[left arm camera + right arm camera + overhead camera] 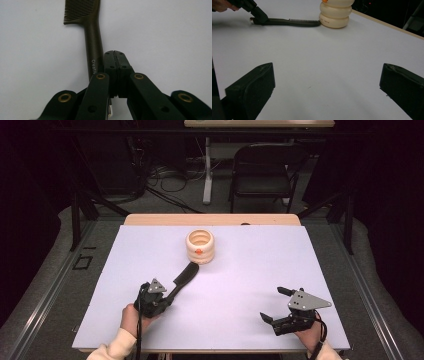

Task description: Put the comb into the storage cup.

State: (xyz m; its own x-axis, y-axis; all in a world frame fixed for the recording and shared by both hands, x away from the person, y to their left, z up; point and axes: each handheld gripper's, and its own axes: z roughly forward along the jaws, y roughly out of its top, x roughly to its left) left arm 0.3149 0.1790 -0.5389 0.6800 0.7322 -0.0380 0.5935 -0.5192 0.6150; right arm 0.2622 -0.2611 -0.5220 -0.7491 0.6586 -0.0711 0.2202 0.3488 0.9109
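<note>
Left hand-held gripper, seemingly clenched on the comb handle, should be kept level toward the cream holder.

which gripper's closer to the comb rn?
Left. The left gripper is at the comb handle's end, jaws shut beside it. The right gripper sits open well off to the comb's right.

matt dark plastic comb, glossy cream holder.

Blk comb, cream ribbed cup w/ orange mark, white table.
</note>
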